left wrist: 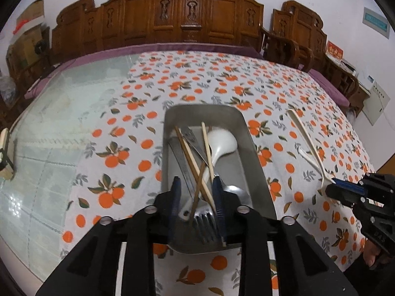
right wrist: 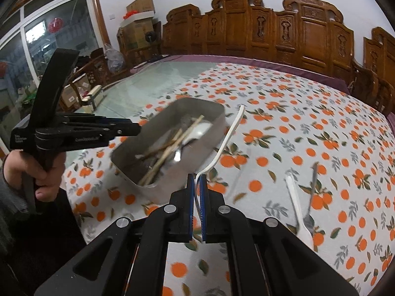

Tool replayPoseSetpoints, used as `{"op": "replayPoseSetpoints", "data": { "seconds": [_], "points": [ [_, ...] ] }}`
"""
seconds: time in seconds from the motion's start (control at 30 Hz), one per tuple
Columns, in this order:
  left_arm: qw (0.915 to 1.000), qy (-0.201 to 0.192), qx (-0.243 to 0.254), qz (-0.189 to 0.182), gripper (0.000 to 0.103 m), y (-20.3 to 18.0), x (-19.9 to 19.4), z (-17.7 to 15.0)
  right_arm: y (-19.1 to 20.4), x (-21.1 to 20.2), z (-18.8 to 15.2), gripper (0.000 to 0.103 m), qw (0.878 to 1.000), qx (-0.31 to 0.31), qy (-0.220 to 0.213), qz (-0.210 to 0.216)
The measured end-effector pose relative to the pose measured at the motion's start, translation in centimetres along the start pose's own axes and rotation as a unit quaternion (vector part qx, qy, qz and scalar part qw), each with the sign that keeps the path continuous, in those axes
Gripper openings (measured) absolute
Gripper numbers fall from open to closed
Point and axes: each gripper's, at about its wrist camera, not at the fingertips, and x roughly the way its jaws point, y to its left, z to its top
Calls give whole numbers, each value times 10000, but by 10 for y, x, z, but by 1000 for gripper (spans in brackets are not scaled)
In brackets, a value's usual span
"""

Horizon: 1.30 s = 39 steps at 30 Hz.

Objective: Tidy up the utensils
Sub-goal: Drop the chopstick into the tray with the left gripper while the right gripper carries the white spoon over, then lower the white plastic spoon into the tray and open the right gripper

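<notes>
A steel tray point(left wrist: 170, 133) sits on the orange-print cloth and holds chopsticks point(left wrist: 191, 157), a white ladle spoon point(left wrist: 221, 143), a metal fork point(left wrist: 205, 224) and other flat metal utensils. My left gripper point(left wrist: 196, 192) hovers open over the tray's near end. My right gripper point(right wrist: 196, 185) is shut on the head end of a white plastic utensil point(right wrist: 229, 133), which it holds just right of the tray point(right wrist: 217, 120); it shows in the left wrist view point(left wrist: 306, 143). A white plastic fork point(right wrist: 298, 212) and a metal utensil point(right wrist: 312, 187) lie on the cloth to the right.
The printed cloth point(left wrist: 222, 79) covers the table's right part; bare glass top point(left wrist: 61, 123) lies to the left. Carved wooden chairs point(left wrist: 187, 12) line the far edge. A small cream box point(left wrist: 5, 153) stands at the left edge.
</notes>
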Motion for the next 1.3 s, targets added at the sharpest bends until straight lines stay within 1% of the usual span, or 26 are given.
{"op": "replayPoseSetpoints", "data": {
  "seconds": [0.07, 0.1, 0.13, 0.17, 0.33, 0.47, 0.57, 0.83, 1.0, 1.2, 1.3],
  "points": [
    [9999, -103, -13, 37, 43, 4, -5, 2, 6, 2, 5, 5, 10000, -43, -4, 18],
    [9999, -141, -25, 57, 46, 6, -7, 3, 8, 3, 8, 5, 10000, -62, 2, 24],
    [9998, -191, -50, 81, 52, 9, -11, 5, 10, 5, 11, 5, 10000, -68, 4, 37],
    [9996, -242, -69, 107, 60, 12, -14, 6, 12, 7, 15, 5, 10000, -61, -3, 56],
    [9984, -461, -175, 268, 83, 25, -26, 11, 20, 18, 34, 5, 9999, -45, -18, 141],
    [9975, -553, -263, 357, 89, 35, -31, 12, 26, 30, 45, 5, 9998, -71, 15, 185],
    [9966, -607, -325, 448, 91, 42, -34, 13, 30, 41, 51, 5, 9997, -57, 77, 244],
    [9952, -638, -367, 638, 92, 54, -36, 13, 40, 79, 57, 5, 9988, 60, 300, 389],
    [9953, -618, -385, 643, 92, 57, -35, 12, 48, 104, 56, 5, 9975, 107, 493, 488],
    [9954, -583, -390, 657, 92, 58, -32, 13, 49, 120, 47, 5, 9961, 200, 651, 558],
    [9955, -564, -383, 656, 92, 57, -31, 13, 49, 121, 45, 8, 9957, 248, 636, 619]
  ]
}}
